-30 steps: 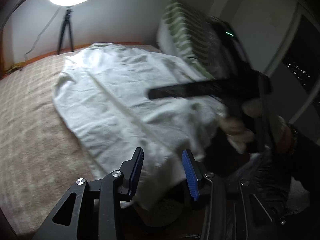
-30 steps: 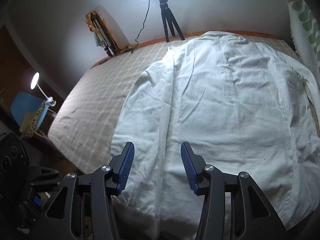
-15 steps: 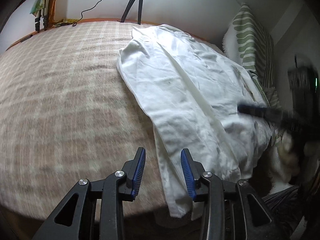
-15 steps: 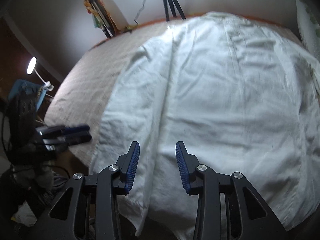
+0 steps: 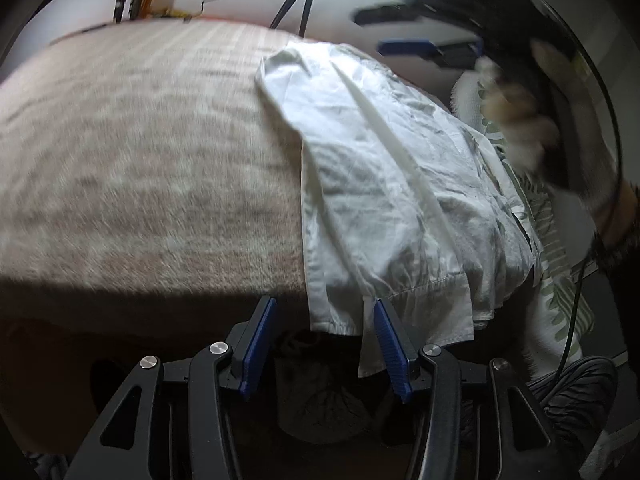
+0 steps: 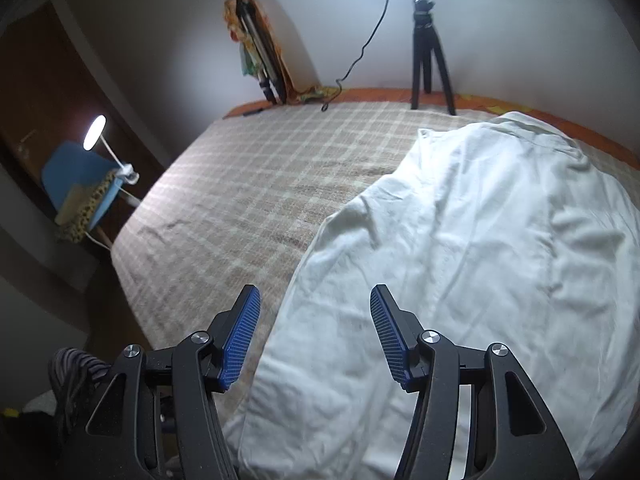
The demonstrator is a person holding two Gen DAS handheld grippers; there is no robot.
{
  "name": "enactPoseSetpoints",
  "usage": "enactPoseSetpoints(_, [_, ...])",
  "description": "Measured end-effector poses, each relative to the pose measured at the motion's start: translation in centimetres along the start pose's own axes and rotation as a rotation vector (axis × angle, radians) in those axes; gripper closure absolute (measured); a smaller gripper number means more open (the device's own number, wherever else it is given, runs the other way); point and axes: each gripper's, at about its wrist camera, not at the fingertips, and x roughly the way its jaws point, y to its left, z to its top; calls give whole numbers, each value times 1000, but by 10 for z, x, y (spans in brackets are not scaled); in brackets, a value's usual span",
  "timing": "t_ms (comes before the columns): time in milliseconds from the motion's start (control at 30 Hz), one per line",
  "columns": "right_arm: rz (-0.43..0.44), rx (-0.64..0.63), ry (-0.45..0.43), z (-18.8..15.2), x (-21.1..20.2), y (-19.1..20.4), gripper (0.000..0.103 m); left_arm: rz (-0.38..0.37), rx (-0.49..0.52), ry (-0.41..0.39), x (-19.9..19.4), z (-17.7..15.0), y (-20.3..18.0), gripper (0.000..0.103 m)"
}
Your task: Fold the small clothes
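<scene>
A white shirt (image 5: 384, 168) lies spread on the plaid bed cover (image 5: 140, 168), its hem hanging over the near edge. My left gripper (image 5: 325, 340) sits low at that edge. Its jaws are opening, and the hem corner hangs between the blue pads (image 5: 388, 340) without being pinched. In the right wrist view the shirt (image 6: 480, 260) fills the right half. My right gripper (image 6: 316, 320) hovers over the shirt's left edge with its jaws opening and nothing pressed between them. The left wrist view also shows the right gripper (image 5: 384, 32), blurred, above the shirt's far end and carried by a hand (image 5: 516, 120).
A ring light's tripod (image 6: 430, 52) stands at the bed's far edge, with a cable trailing left. A lit desk lamp (image 6: 96, 132) and a blue chair (image 6: 80, 184) are left of the bed. A green-striped pillow (image 5: 556, 240) lies beside the shirt on its right.
My left gripper dropped from above the shirt to its hem at the bed's near edge. The right gripper swung left to the shirt's left side. Both jaws narrowed, then widened.
</scene>
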Motion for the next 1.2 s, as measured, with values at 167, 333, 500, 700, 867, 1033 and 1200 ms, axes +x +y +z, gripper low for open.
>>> enactPoseSetpoints(167, [-66, 3, 58, 26, 48, 4, 46, -52, -25, 39, 14, -6, 5, 67])
enactPoseSetpoints(333, [-119, 43, 101, 47, 89, 1, 46, -130, -60, 54, 21, -6, 11, 93])
enactPoseSetpoints(500, [-195, 41, 175, 62, 125, 6, 46, -178, -17, 14, 6, -8, 3, 98])
enactPoseSetpoints(700, [-306, -9, 249, 68, 146, 7, 49, -176, 14, -13, -3, -6, -1, 99])
enactPoseSetpoints(867, [-354, -47, 268, 67, 151, 4, 78, -163, 54, -37, -9, -3, -13, 99])
enactPoseSetpoints(1033, [-238, 43, 195, 66, 129, -18, 95, -141, 113, -61, -17, 2, -30, 100])
enactPoseSetpoints(1200, [-120, 146, 68, 58, 83, -50, 96, -121, 194, -73, -22, 9, -54, 100])
